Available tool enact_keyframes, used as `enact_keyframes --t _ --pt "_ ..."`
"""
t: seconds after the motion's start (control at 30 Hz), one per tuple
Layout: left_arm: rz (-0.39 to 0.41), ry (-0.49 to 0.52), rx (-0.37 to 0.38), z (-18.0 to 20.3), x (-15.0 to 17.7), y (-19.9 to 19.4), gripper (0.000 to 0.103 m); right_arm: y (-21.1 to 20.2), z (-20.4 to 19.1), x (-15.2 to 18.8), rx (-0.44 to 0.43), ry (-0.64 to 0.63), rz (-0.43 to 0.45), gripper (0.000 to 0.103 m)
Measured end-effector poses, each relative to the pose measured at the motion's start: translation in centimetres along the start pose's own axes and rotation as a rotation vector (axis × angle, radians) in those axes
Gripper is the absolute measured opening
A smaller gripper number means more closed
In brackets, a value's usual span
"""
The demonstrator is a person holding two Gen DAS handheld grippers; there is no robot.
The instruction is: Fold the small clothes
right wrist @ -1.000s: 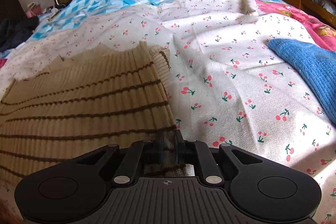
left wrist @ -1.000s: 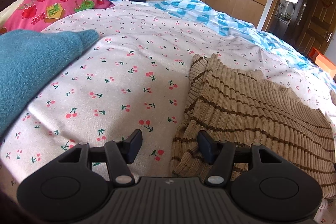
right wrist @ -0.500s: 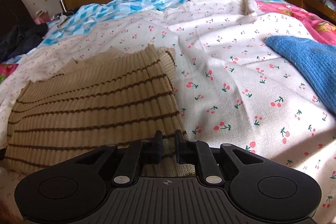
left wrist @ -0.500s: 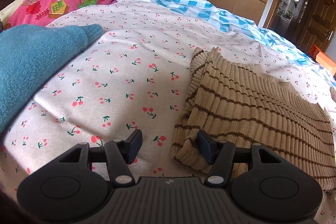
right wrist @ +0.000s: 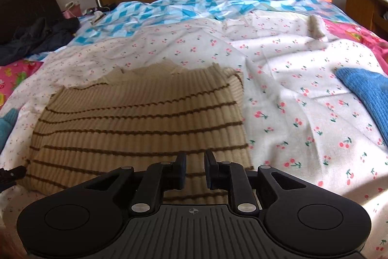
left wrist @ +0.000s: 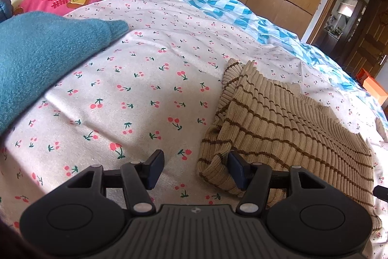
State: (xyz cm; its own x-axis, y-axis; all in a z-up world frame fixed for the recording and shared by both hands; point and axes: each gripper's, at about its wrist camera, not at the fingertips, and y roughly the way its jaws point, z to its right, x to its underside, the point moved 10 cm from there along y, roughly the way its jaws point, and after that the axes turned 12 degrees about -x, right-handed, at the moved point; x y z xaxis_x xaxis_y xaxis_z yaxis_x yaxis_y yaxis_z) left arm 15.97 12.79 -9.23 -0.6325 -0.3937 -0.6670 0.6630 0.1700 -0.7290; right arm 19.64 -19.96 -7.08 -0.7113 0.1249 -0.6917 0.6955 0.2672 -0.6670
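A wide bed covered by a white cotton sheet printed with small red cherries carries everything, with a blue-and-white diamond-pattern quilt bunched toward its far edge, out of the way so the near half stays flat for folding. On that flat part, near the bed's front edge, lies the beige ribbed knit sweater with thin brown stripes. It sits as a doubled rectangle, its long sides fairly straight and its stripes running across, which suggests one fold is in place and the piece is spread so the next fold can be made cleanly.

A teal fuzzy knitted garment rests well apart on the sheet; the right wrist view shows a similar blue knit toward the bed's right edge, probably set aside so it does not tangle with the work.

The left gripper hangs at the sweater's near corner with its fingers spread wide, one just beside or touching the rolled hem and the other over bare sheet; it holds nothing. The placement looks suited to straddling that corner for a pinch.

The right gripper hovers over the sweater's near edge, fingers parted by a narrow gap, with no cloth visibly caught between them.
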Motion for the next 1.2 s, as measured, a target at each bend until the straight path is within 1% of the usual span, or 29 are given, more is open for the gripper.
enact_keyframes --t 0.13,0.23,0.33,0.4,0.57,0.67,0.77,0.87,0.97,1.03,1.1,1.2 --pt "-0.018 -0.031 0.041 0.0 0.1 0.0 0.062 1.9 -4.3 -1.2 -0.083 -0.039 -0.040 0.021" --pt "-0.049 -0.030 0.089 0.5 0.4 0.2 0.063 3.5 -7.5 -2.2 -0.124 -0.081 -0.067 0.021" --pt "-0.061 -0.009 0.102 1.1 0.6 0.5 0.064 5.2 -10.7 -3.4 -0.153 -0.149 -0.090 0.022" --pt "-0.065 -0.008 0.112 1.3 0.6 0.6 0.064 6.4 -12.8 -3.9 -0.171 -0.184 -0.111 0.027" --pt "-0.090 -0.054 0.162 1.0 0.6 0.6 0.065 10.1 -17.5 -4.8 -0.222 -0.225 -0.184 0.030" --pt "-0.100 -0.076 0.176 0.9 0.5 0.7 0.065 12.6 -20.0 -5.0 -0.235 -0.238 -0.231 0.031" --pt "-0.099 -0.082 0.181 0.8 0.5 0.7 0.065 15.1 -22.5 -5.0 -0.236 -0.258 -0.281 0.039" --pt "-0.098 -0.079 0.185 0.8 0.4 0.7 0.065 17.3 -24.0 -5.0 -0.203 -0.284 -0.303 0.041" --pt "-0.104 -0.093 0.194 0.6 0.3 0.8 0.065 19.0 -24.7 -4.8 -0.182 -0.270 -0.331 0.047" --pt "-0.100 -0.095 0.192 0.5 0.2 0.8 0.065 19.7 -25.0 -4.7 -0.146 -0.282 -0.341 0.048" --pt "-0.098 -0.087 0.186 0.6 0.2 0.8 0.065 20.2 -25.5 -4.5 -0.135 -0.305 -0.349 0.052" --pt "-0.100 -0.077 0.177 0.8 0.3 1.0 0.065 20.7 -25.8 -4.0 -0.101 -0.363 -0.368 0.052"
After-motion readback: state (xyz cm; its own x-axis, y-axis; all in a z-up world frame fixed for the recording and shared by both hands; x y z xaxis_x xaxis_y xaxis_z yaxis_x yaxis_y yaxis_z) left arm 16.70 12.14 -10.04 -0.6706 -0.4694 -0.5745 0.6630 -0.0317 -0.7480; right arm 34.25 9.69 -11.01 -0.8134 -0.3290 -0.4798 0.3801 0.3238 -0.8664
